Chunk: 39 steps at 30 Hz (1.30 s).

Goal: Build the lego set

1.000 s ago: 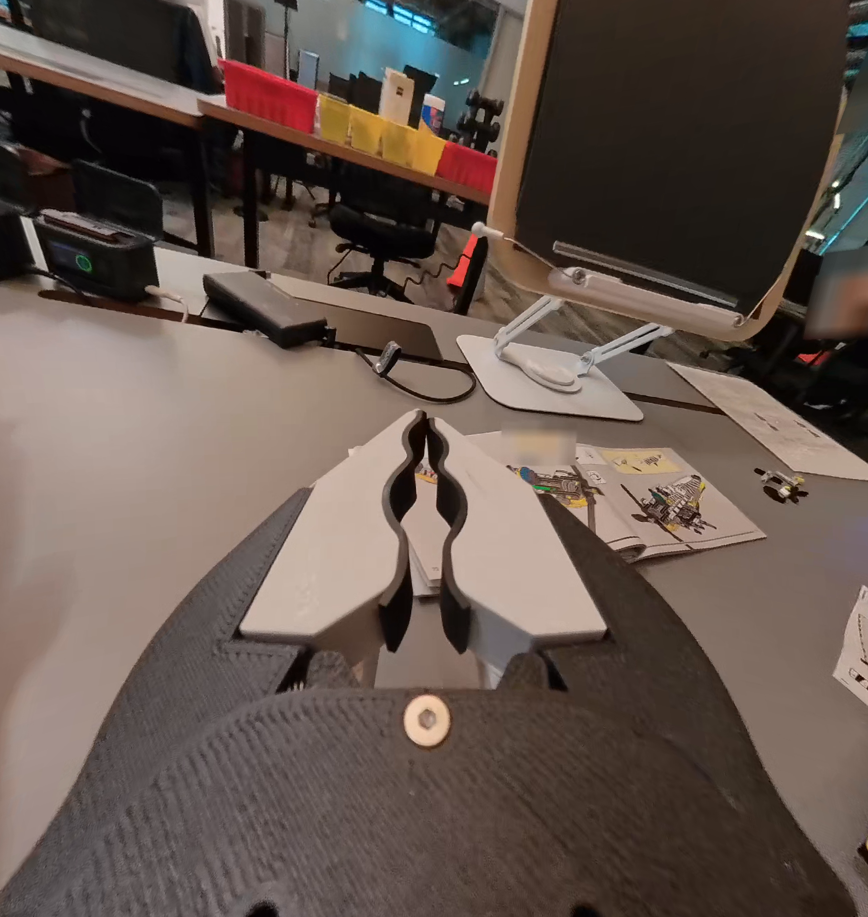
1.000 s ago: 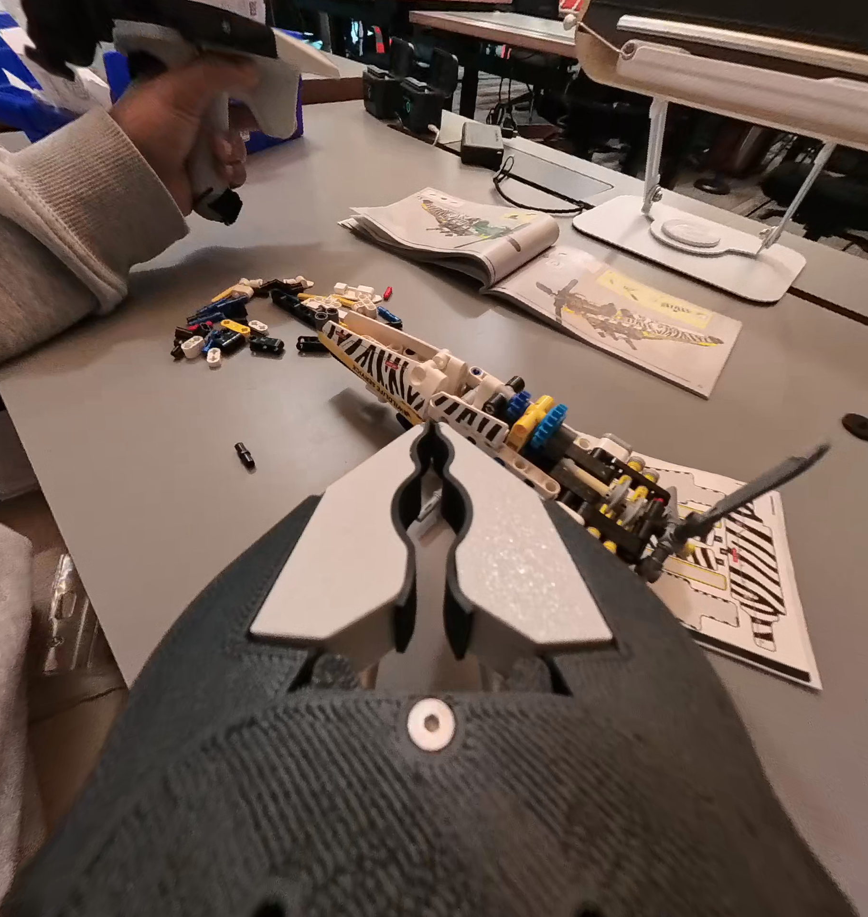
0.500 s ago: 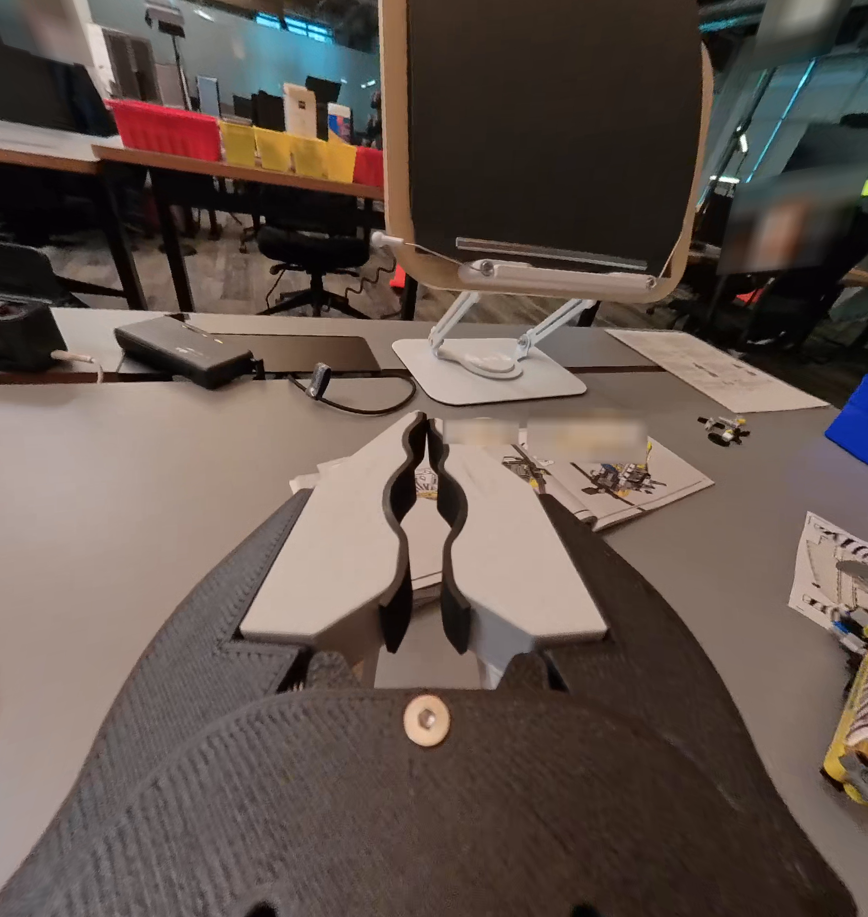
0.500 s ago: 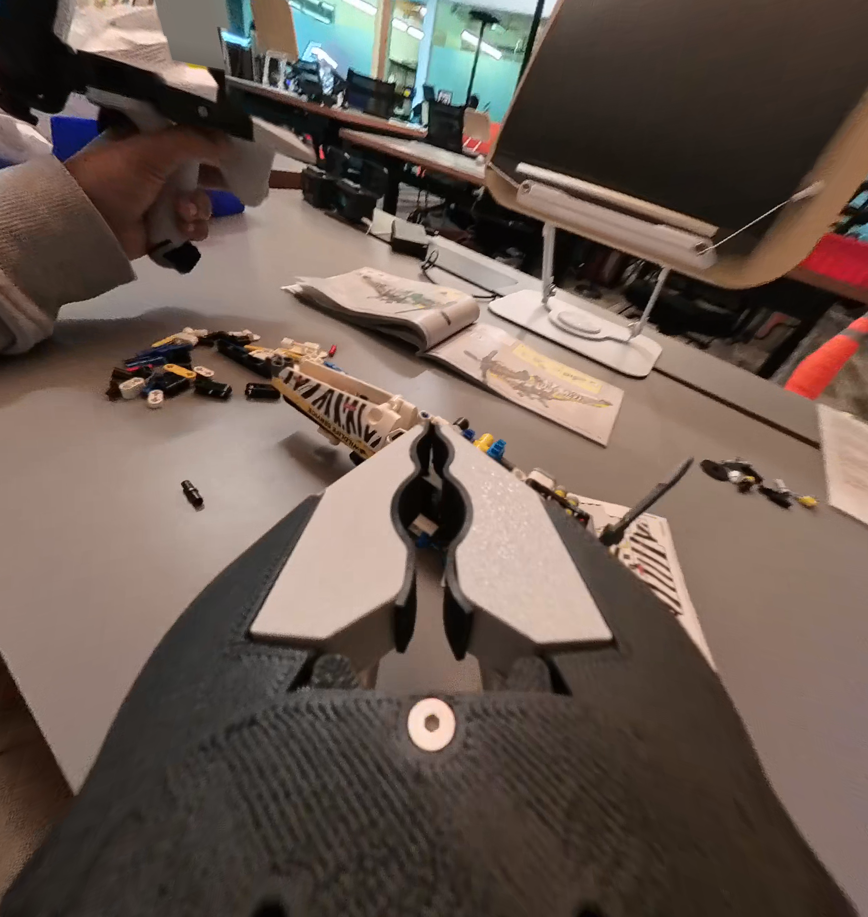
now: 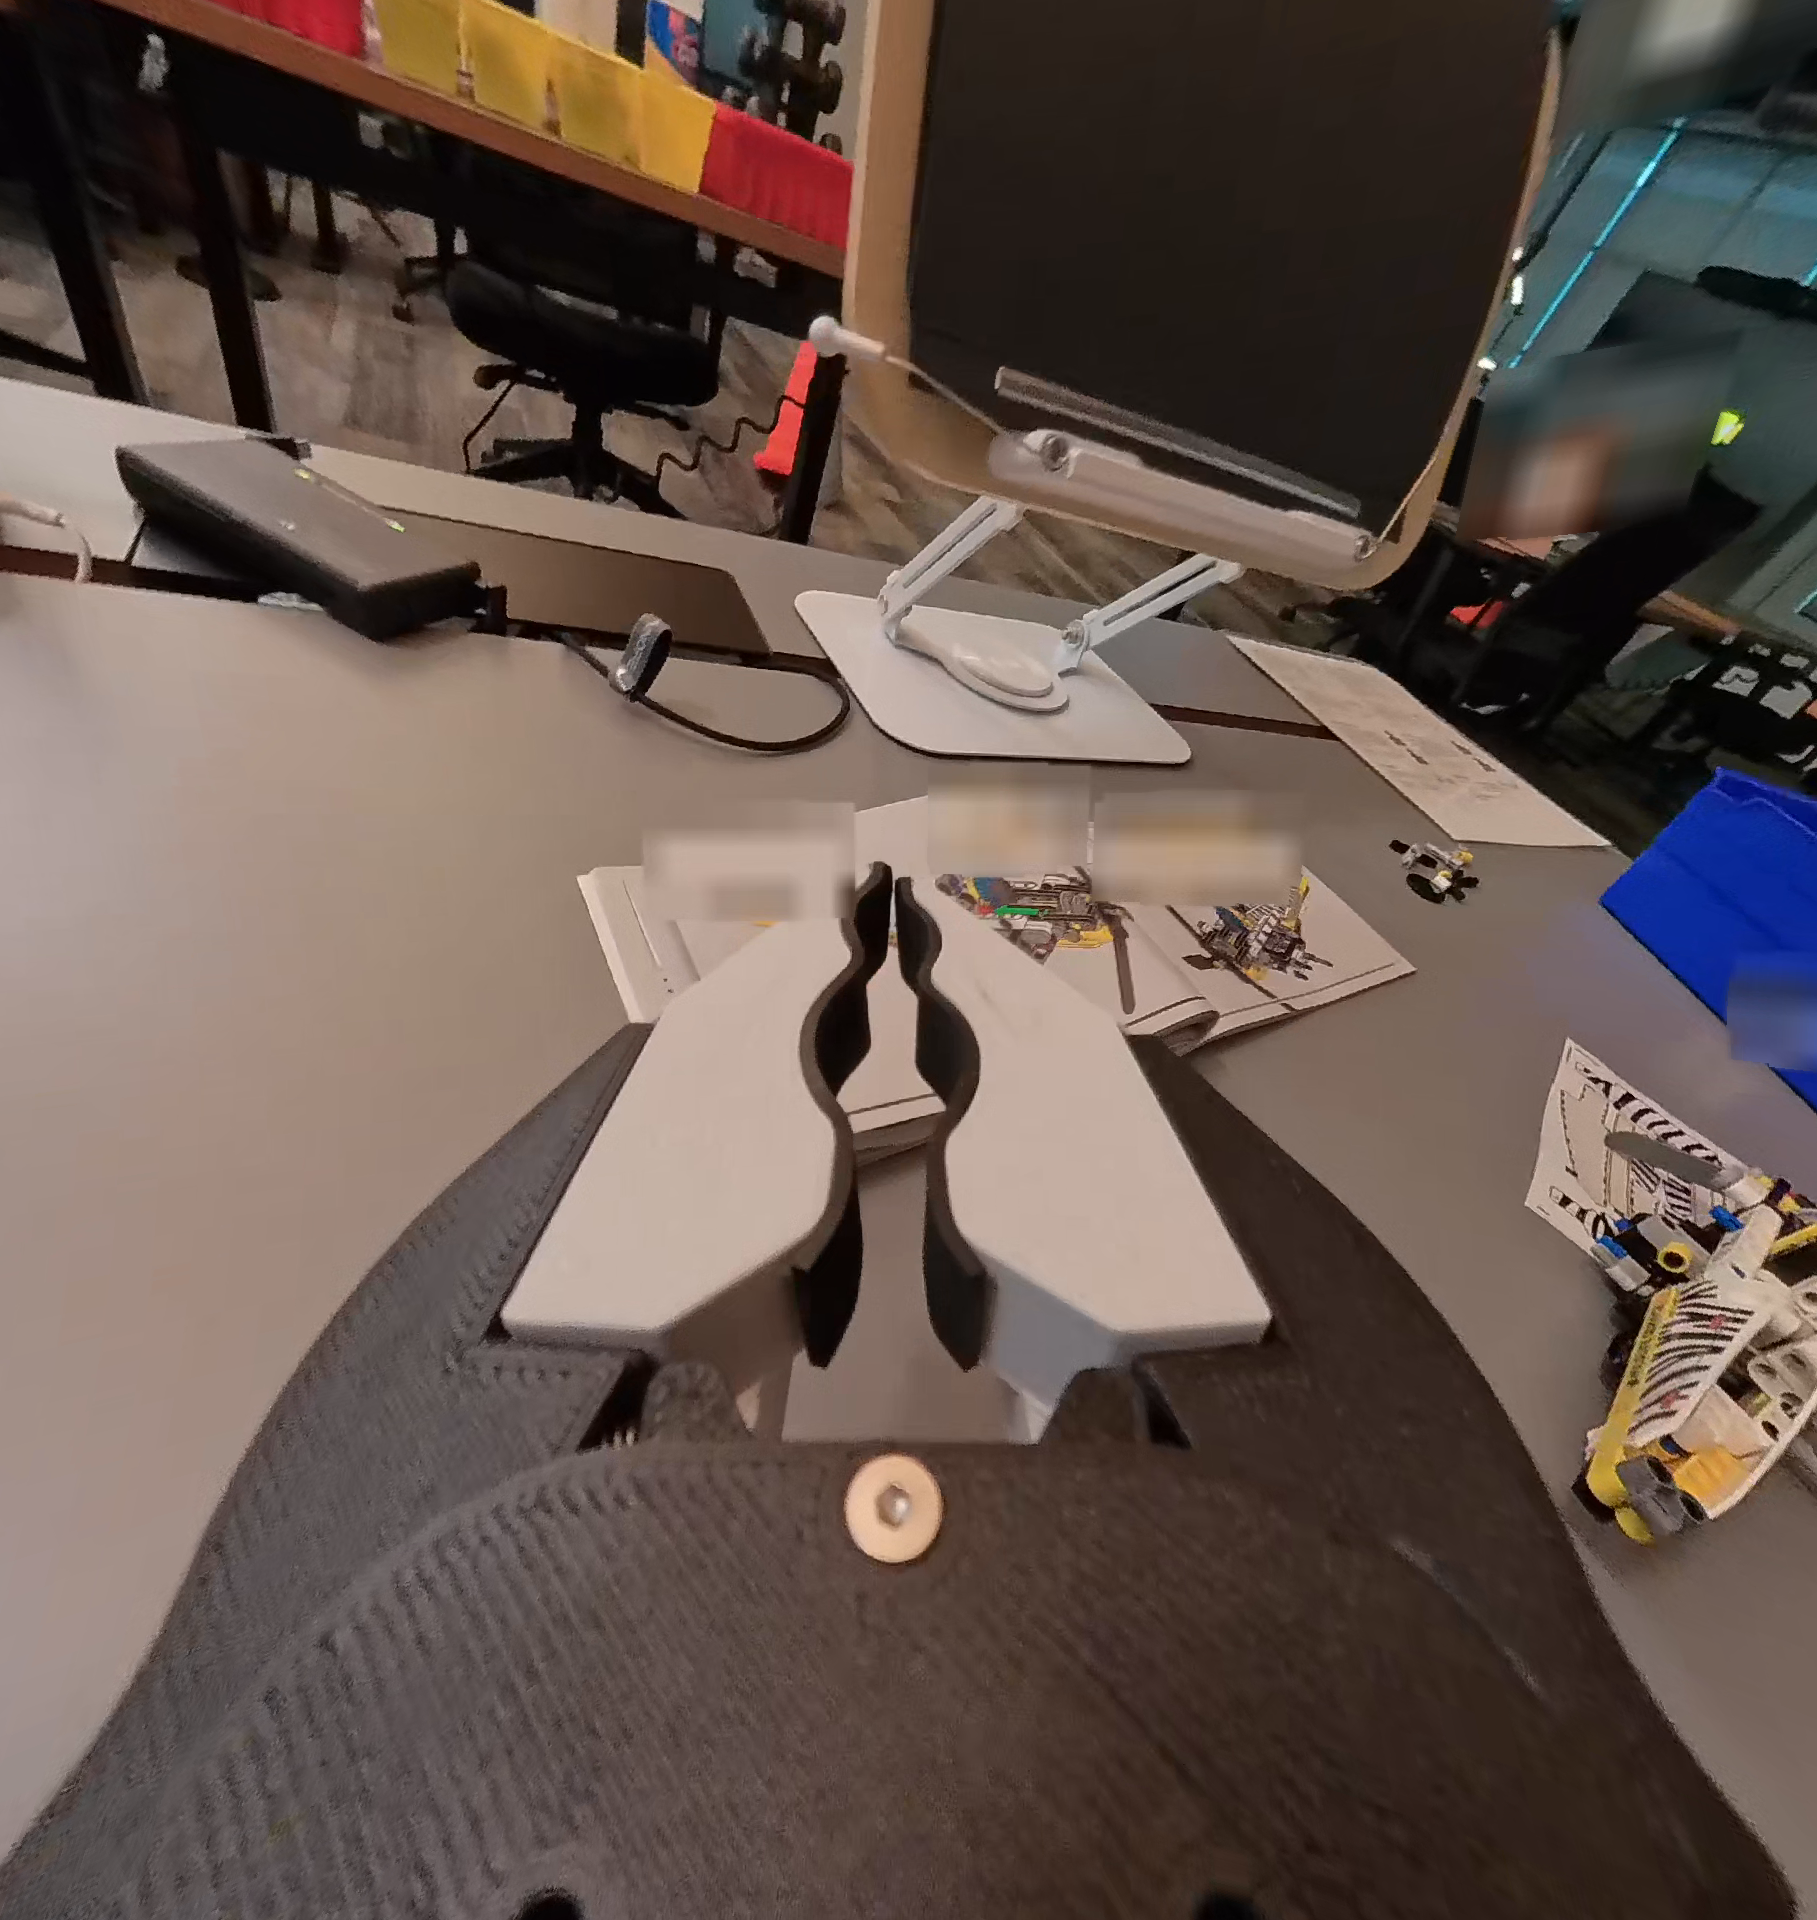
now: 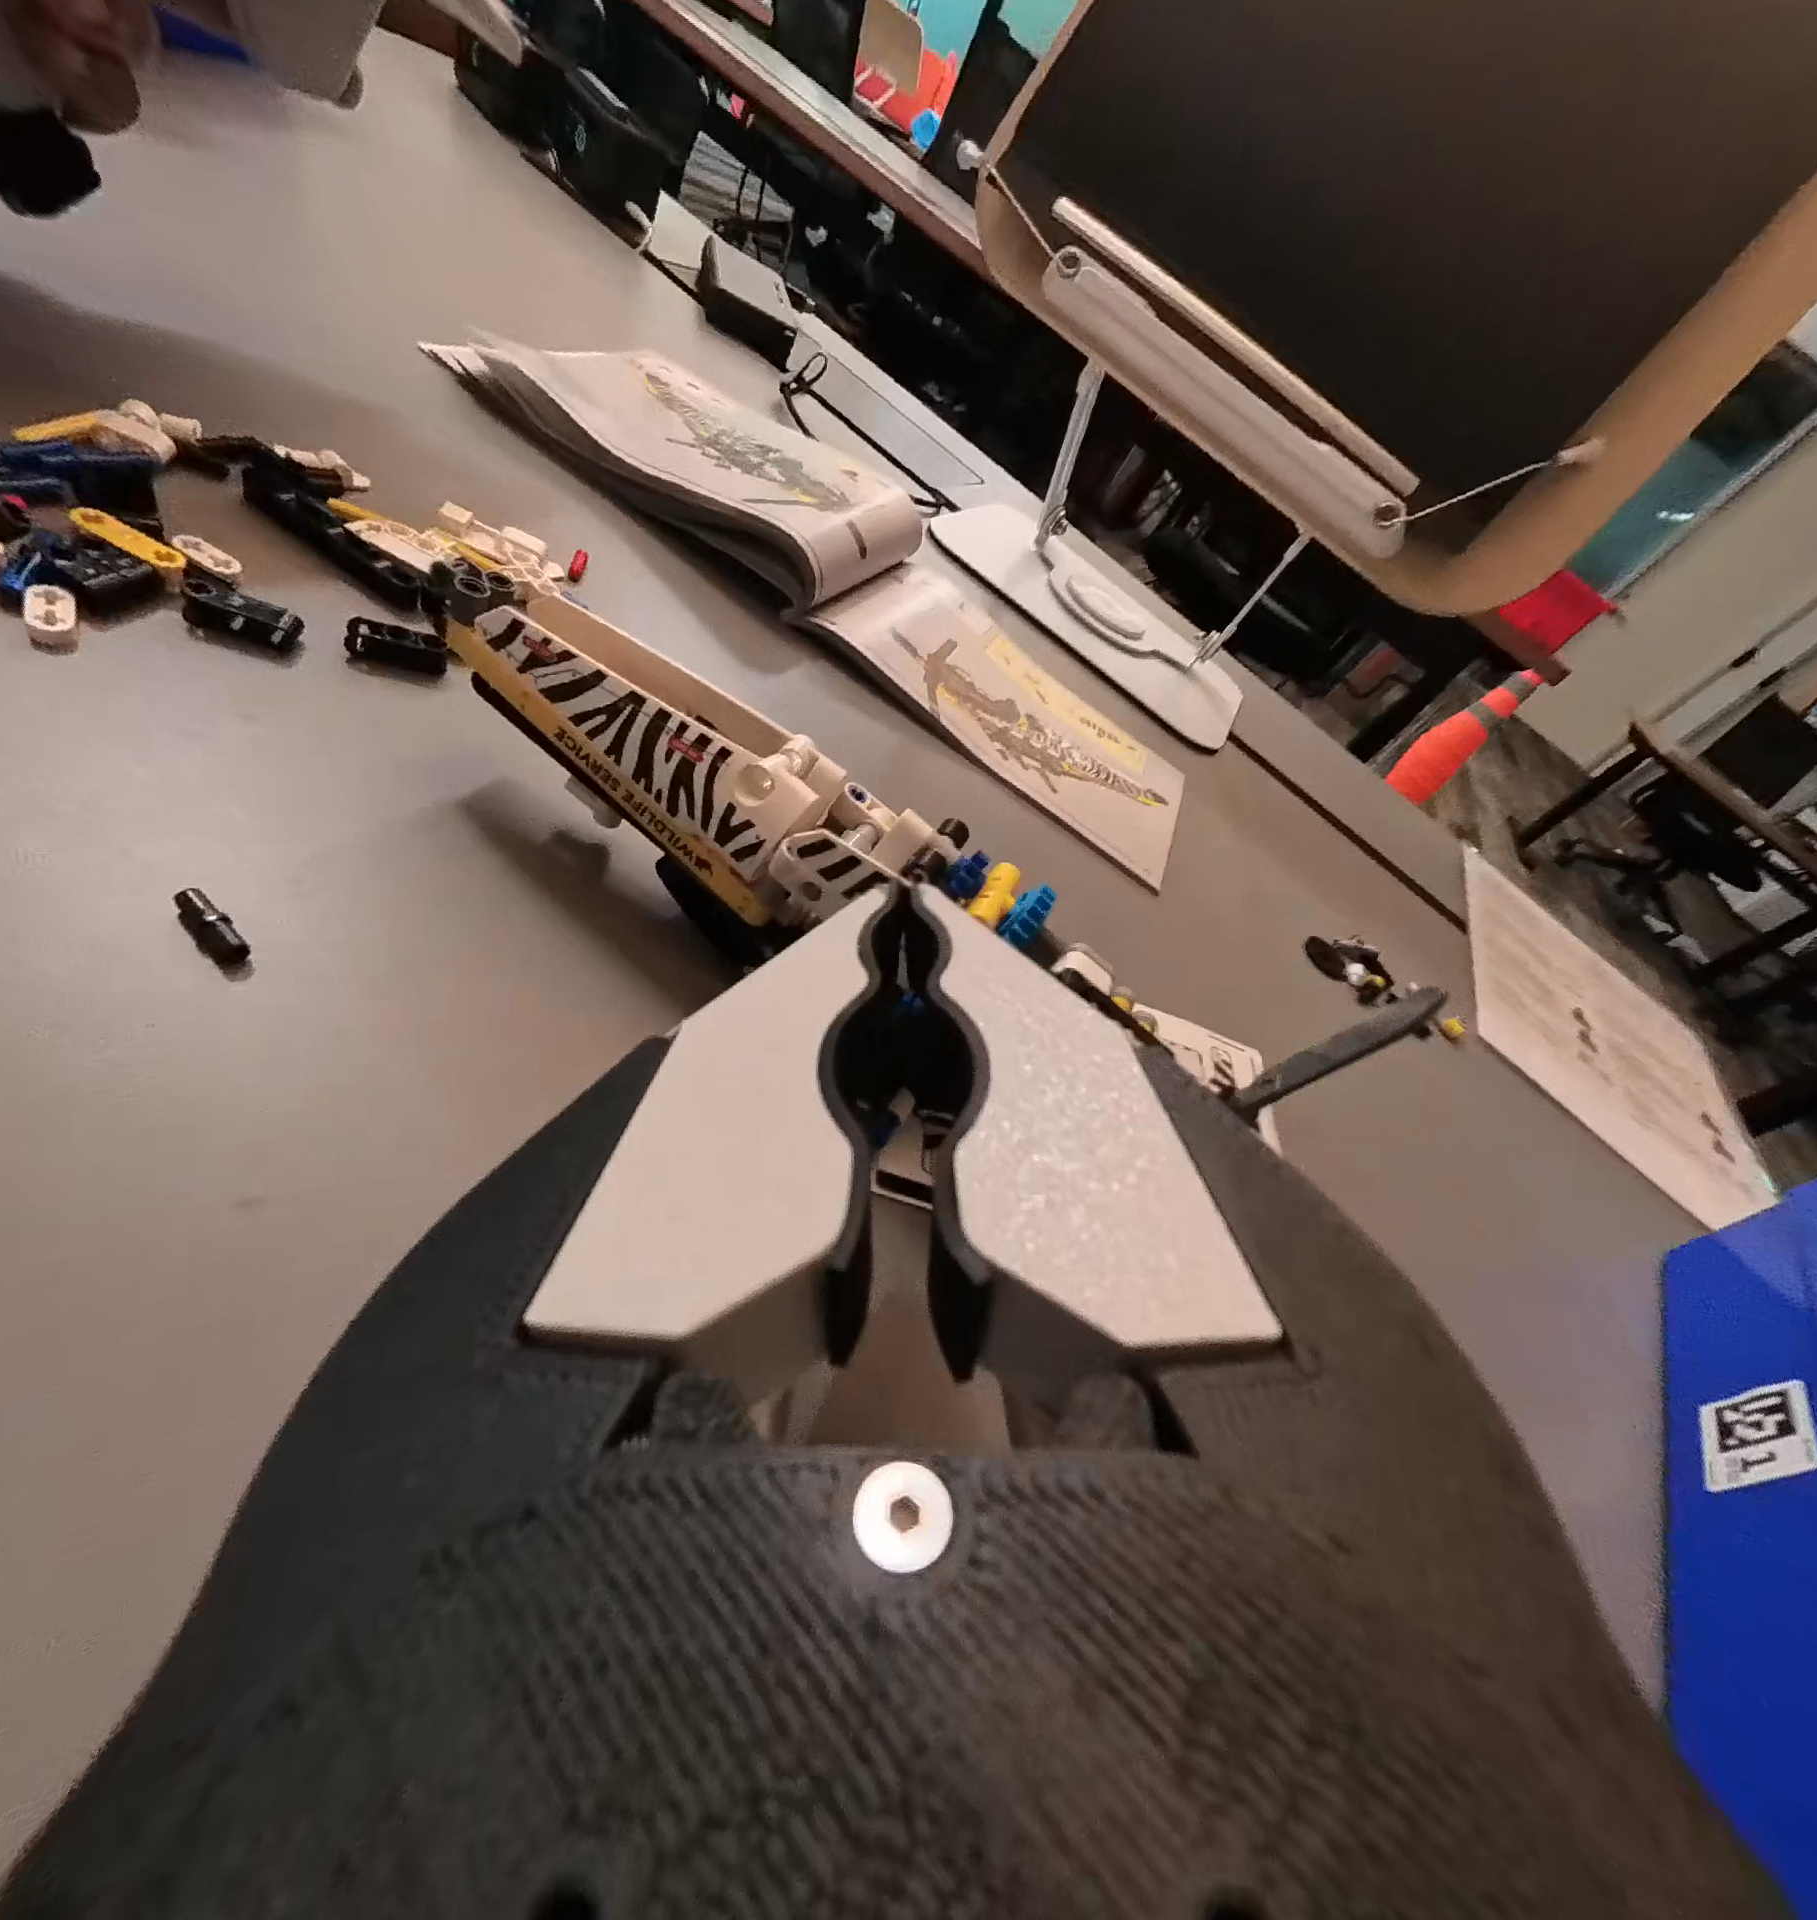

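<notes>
The zebra-striped white and yellow lego model point(image 6: 675, 748) lies on the grey table, just beyond my right gripper point(image 6: 909, 904), which is shut and empty with its tips over the model's middle. A black blade point(image 6: 1340, 1049) sticks out of the model's right end. Loose lego parts point(image 6: 104, 540) lie in a pile at the left, with a single black pin point(image 6: 213, 925) nearer. My left gripper point(image 5: 891, 894) is shut and empty above the open instruction booklet point(image 5: 1195, 956). The model point(image 5: 1714, 1351) shows at that view's right edge, on a sticker sheet point(image 5: 1610, 1143).
A tablet on a white stand point(image 5: 987, 686) rises behind the booklet. A blue bin point(image 5: 1766, 914) sits at the right and also shows in the right wrist view point(image 6: 1777, 1455). A few small parts point(image 5: 1434, 868) and a paper sheet point(image 5: 1403, 738) lie far right. A black power brick point(image 5: 291, 540) lies far left. The tips of one gripper are about 35 centimetres away from the tips of the other. It is some 12 centimetres from my right tips to the single black pin point(image 6: 213, 925).
The left view has swung right and dipped, bringing the model and blue bin into sight. The right gripper has rolled and moved closer over the model. Both stay shut.
</notes>
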Motion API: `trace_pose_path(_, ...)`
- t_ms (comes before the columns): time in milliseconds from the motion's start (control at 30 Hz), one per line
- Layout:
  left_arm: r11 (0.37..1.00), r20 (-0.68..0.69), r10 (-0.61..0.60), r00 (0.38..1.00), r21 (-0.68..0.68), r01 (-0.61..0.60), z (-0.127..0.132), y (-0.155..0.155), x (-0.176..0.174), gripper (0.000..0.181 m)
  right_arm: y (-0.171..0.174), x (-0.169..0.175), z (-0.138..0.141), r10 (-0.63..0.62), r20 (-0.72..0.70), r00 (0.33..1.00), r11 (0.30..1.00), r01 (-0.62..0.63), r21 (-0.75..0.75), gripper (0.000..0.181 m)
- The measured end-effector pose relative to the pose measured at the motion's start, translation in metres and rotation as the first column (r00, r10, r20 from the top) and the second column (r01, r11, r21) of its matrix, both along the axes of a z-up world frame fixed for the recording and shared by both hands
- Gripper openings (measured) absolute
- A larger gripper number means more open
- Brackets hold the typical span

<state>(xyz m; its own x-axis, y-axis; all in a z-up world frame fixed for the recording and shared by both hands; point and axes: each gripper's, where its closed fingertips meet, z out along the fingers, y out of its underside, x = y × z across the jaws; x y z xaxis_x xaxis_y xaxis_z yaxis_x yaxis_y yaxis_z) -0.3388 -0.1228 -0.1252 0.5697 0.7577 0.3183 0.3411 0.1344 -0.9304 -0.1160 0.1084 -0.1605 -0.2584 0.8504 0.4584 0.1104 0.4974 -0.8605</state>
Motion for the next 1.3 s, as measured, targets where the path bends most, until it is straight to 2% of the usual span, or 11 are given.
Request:
trace_pose_path(167, 0.986, 0.136, 0.098, 0.986, -0.144, -0.078, -0.035, -0.008, -0.010, 0.000, 0.001, 0.001, 0.003, 0.009, -0.004, 1.000, 0.999, -0.009, -0.038, 0.000)
trace_pose_path(300, 0.986, 0.120, 0.100, 0.988, -0.141, -0.083, -0.033, -0.003, -0.009, 0.000, 0.003, 0.003, 0.009, 0.010, -0.049, 0.999, 0.999, -0.012, -0.042, 0.000)
trace_pose_path(600, 1.000, 0.178, 0.016, 0.984, -0.017, -0.013, -0.033, 0.009, -0.003, 0.000, 0.008, 0.008, 0.021, 0.014, -0.110, 0.994, 0.994, -0.026, -0.109, 0.000)
trace_pose_path(833, 0.997, 0.198, -0.058, 0.979, 0.061, 0.046, -0.030, 0.019, 0.003, 0.005, 0.023, 0.012, 0.038, -0.033, -0.203, 0.979, 0.981, -0.007, -0.195, 0.000)
trace_pose_path(1000, 0.998, 0.205, -0.036, 0.978, 0.057, 0.025, -0.032, 0.017, 0.001, 0.000, 0.034, 0.014, 0.046, -0.083, -0.252, 0.964, 0.970, 0.020, -0.241, 0.000)
trace_pose_path(1100, 0.996, 0.243, 0.083, 0.967, -0.040, -0.076, -0.046, 0.005, -0.007, 0.000, 0.052, 0.016, 0.058, -0.191, -0.371, 0.909, 0.972, 0.122, -0.201, 0.006)
trace_pose_path(1200, 0.996, 0.218, 0.083, 0.972, -0.039, -0.076, -0.043, 0.007, -0.007, 0.000, 0.053, 0.022, 0.065, -0.200, -0.497, 0.844, 0.980, 0.180, -0.088, 0.000)
trace_pose_path(1300, 0.998, 0.227, 0.059, 0.972, -0.013, -0.057, -0.042, 0.009, -0.006, 0.000, 0.048, 0.021, 0.064, -0.190, -0.506, 0.841, 0.979, 0.202, -0.032, 0.000)
